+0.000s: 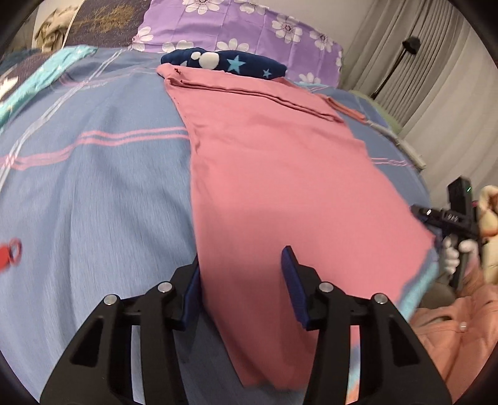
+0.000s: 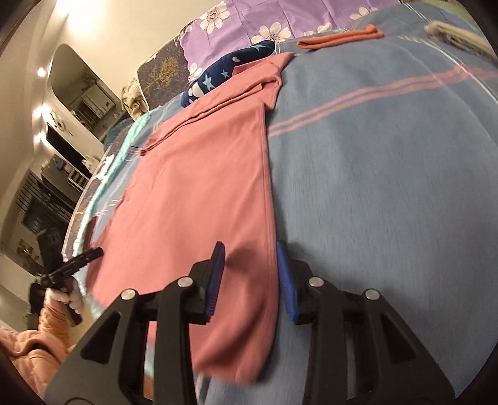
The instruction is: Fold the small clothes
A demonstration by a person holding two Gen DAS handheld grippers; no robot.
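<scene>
A pink garment [image 1: 280,174] lies flat and lengthwise on the blue striped bedspread [image 1: 93,202], its sides folded in to a long panel. My left gripper [image 1: 242,280] hovers over its near left corner, open, one finger at the cloth's left edge and the other over the cloth. In the right wrist view the same garment [image 2: 202,174] runs away from me, and my right gripper [image 2: 250,275] stands open astride its near right edge. Neither pair of pads presses on the cloth. Each view shows the other gripper at the frame's side, in a white-gloved hand [image 1: 451,252].
A folded navy garment with stars [image 1: 224,62] lies past the pink one, against a purple flowered pillow [image 1: 236,28]. A folded orange cloth [image 2: 339,39] sits further right. A small red object [image 1: 9,252] lies at the left. The person's peach sleeve [image 1: 451,327] and curtains [image 1: 420,62] border the bed.
</scene>
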